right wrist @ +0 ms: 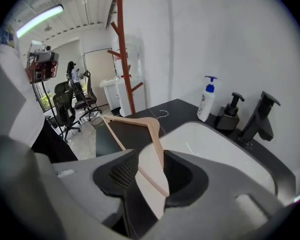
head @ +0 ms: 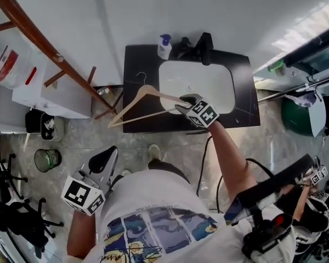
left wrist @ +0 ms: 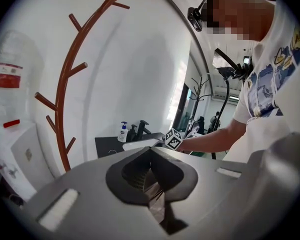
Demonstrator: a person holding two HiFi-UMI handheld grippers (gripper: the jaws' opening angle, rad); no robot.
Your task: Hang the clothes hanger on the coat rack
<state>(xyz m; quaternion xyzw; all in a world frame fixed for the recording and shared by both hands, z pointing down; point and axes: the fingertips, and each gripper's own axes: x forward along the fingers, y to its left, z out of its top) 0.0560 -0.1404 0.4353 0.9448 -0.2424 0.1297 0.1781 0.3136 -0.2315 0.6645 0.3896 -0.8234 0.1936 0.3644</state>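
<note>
Two grippers in view, one busy. The right gripper [head: 181, 105] [right wrist: 150, 155] has its jaws apart, and one end of the wooden hanger [head: 145, 90] [right wrist: 154, 129] sits in the gap between them. The upper arm and the bottom bar both pass through the gap. The wood runs close along the right-hand jaw, clear space on the other side, no clamp visible.

From the jaws the hanger stretches forward and left. It lies across the black counter [head: 136, 64] [right wrist: 140, 115], with the near end over the rim of the white sink [head: 222, 89] [right wrist: 225, 149]. Its wire hook [head: 141, 76] [right wrist: 163, 114] is at the far end from the jaws, on the counter.

Right of the jaws and further back are a soap bottle [head: 164, 46] [right wrist: 206, 101] and a black tap [right wrist: 257, 115], against the wall. The coat rack [head: 38, 37] [right wrist: 122, 49] stands well beyond the jaws, past the counter's far end, apart from the hanger.

The left gripper [head: 111, 155] [left wrist: 150, 151] is low by the person's hip, tips together, nothing between them. In its own view the coat rack [left wrist: 65, 109] rises up ahead and left of the jaws, with the counter and the right gripper's marker cube [left wrist: 173, 139] straight ahead past the tips.
</note>
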